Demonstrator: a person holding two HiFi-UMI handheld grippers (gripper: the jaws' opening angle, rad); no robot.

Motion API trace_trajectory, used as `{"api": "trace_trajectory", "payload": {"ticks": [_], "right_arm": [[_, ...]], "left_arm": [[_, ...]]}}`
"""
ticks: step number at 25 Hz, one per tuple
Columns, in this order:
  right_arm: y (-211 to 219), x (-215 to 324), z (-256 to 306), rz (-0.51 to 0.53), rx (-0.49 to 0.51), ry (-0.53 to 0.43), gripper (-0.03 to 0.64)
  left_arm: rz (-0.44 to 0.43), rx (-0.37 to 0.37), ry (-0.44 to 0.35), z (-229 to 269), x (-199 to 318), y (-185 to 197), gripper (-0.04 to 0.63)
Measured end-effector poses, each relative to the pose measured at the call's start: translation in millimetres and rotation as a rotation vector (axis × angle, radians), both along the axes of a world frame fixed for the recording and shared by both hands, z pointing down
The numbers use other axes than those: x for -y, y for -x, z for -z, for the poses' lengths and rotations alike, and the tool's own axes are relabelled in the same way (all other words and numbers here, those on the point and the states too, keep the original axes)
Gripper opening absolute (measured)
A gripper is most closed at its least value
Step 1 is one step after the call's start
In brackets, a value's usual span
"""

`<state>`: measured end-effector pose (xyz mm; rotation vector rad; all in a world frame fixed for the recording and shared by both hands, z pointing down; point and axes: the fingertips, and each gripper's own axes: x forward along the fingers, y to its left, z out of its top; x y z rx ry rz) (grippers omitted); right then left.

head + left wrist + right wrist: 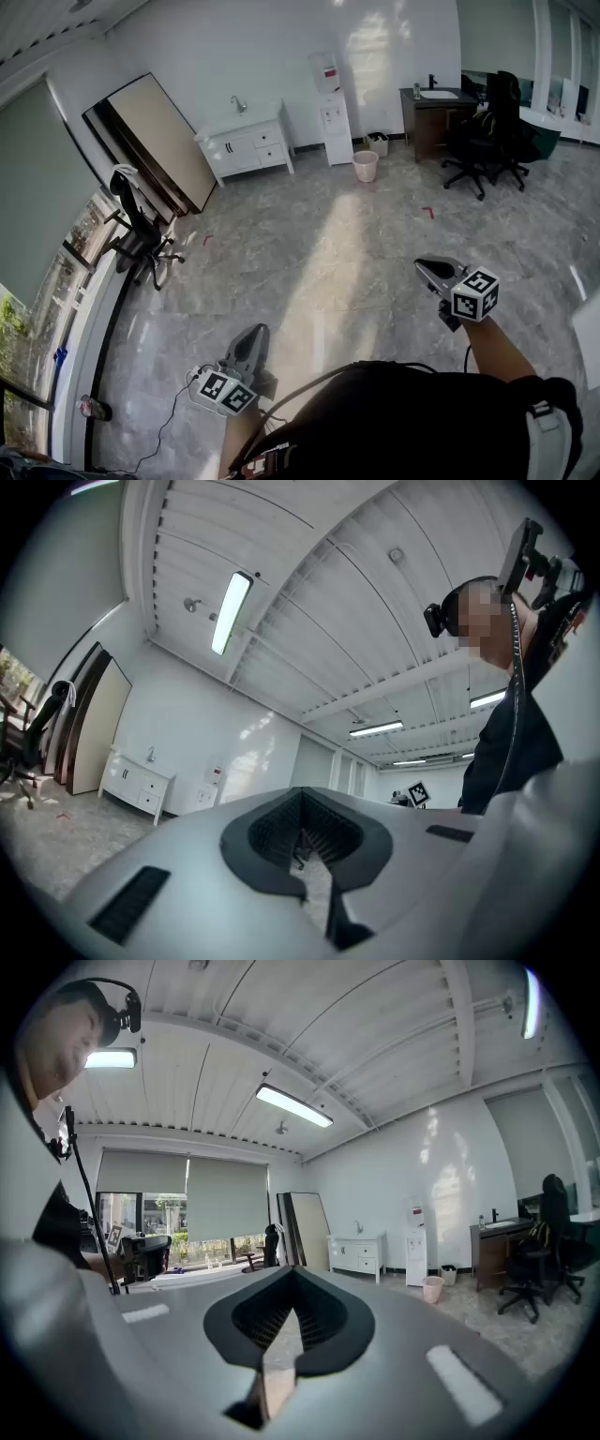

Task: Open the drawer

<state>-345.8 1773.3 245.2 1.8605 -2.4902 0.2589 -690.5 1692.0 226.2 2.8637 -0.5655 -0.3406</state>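
Observation:
A white cabinet (246, 145) with drawers and a small sink on top stands against the far wall, well across the room from me. It also shows small in the left gripper view as the cabinet (136, 785) and in the right gripper view as the cabinet (356, 1252). My left gripper (248, 342) (302, 794) is held low at the left, tilted slightly up, its jaws shut with nothing between them. Held out at the right, my right gripper (433, 272) (293, 1274) also has its jaws together and holds nothing. Neither gripper is near the cabinet.
Large boards (155, 141) lean on the wall left of the cabinet. A water dispenser (331, 117) and a pink bin (365, 166) stand to its right, then a dark desk (436, 112) and black office chairs (487, 131). Another chair (141, 230) and a power strip (192, 380) lie at the left.

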Motion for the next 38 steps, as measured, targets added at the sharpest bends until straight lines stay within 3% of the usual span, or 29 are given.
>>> {"api": "trace_trajectory", "payload": {"ticks": [29, 38], "right_arm": [[-14, 27, 15, 0.035, -0.006, -0.031, -0.006], [-46, 22, 15, 0.054, 0.004, -0.027, -0.006]], "left_arm": [[0.017, -0.004, 0.000, 3, 16, -15, 0.000], [-0.006, 0.012, 0.003, 9, 16, -58, 0.000]]}}
